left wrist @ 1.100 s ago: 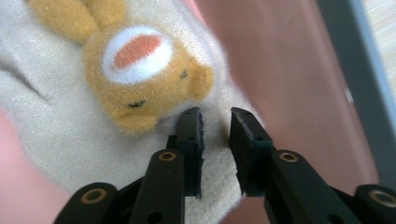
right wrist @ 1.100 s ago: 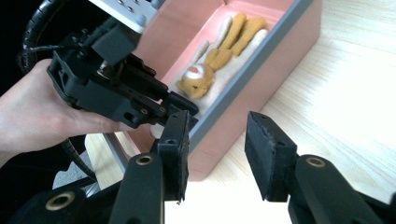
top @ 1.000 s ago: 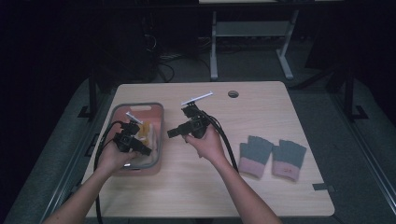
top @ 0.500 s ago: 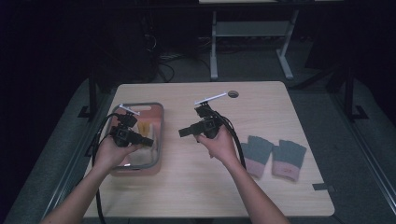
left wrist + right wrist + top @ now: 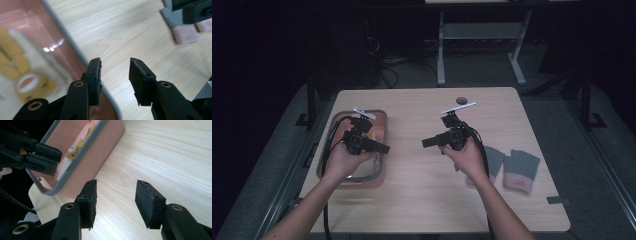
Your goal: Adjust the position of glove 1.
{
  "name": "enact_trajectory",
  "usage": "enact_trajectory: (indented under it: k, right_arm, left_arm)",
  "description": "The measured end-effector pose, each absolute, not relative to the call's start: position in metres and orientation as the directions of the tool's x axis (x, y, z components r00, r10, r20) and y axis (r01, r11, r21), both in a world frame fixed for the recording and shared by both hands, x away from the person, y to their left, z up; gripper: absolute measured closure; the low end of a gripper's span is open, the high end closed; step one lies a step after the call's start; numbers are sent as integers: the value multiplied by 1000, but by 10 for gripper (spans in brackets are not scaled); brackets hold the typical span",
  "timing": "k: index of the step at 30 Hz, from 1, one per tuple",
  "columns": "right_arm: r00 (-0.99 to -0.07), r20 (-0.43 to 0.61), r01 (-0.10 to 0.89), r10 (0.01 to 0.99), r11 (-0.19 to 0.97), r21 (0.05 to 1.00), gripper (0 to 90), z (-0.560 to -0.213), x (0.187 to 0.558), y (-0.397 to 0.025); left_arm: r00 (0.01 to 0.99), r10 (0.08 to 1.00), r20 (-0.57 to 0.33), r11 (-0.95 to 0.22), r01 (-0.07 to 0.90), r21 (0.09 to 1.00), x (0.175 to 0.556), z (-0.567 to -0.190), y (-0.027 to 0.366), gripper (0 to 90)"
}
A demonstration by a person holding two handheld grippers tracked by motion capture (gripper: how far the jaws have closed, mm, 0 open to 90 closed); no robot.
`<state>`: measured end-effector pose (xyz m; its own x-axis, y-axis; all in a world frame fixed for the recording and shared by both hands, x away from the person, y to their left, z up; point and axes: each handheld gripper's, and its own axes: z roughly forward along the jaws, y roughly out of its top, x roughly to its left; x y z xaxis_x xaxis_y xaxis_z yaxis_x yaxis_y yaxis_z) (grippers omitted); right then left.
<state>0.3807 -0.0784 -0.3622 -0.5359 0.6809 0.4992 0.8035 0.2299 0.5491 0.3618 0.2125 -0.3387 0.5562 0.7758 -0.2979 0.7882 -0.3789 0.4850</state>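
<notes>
A pink tray with a grey rim point(image 5: 380, 131) sits at the table's left; a yellow and white printed item point(image 5: 27, 75) lies in it. My left gripper point(image 5: 384, 148) hovers over the tray's right rim point(image 5: 67, 42), open, with nothing between its jaws point(image 5: 115, 75). My right gripper point(image 5: 426, 142) is held above the bare table middle, open and empty point(image 5: 116, 200), jaws pointing left toward the tray wall point(image 5: 100, 152). The left gripper point(image 5: 37, 155) shows beside the tray there.
Two grey gloves with pink cuffs point(image 5: 521, 171) lie at the right of the wooden table point(image 5: 422, 200), one partly under my right forearm; they appear blurred point(image 5: 180, 32) in the left gripper view. A small dark round hole point(image 5: 460, 100) sits near the far edge.
My right gripper has moved to the right, away from the tray. The left gripper has stayed over the tray's right side, shifting only slightly.
</notes>
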Motion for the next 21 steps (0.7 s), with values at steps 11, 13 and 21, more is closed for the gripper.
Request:
enact_trajectory:
  k: [11, 13, 21]
  right_arm:
    - [-508, 490, 815, 709, 210, 540, 479, -368, 372, -109]
    - [-505, 483, 815, 715, 210, 540, 468, -369, 370, -115]
    - [-481, 468, 818, 741, 187, 545, 440, -373, 362, -142]
  left_arm:
    - [615, 722, -317, -408, 748, 523, 356, -337, 177, 549]
    - [625, 713, -317, -412, 740, 533, 354, -337, 170, 546]
    - [658, 683, -318, -425, 711, 560, 347, -341, 141, 507]
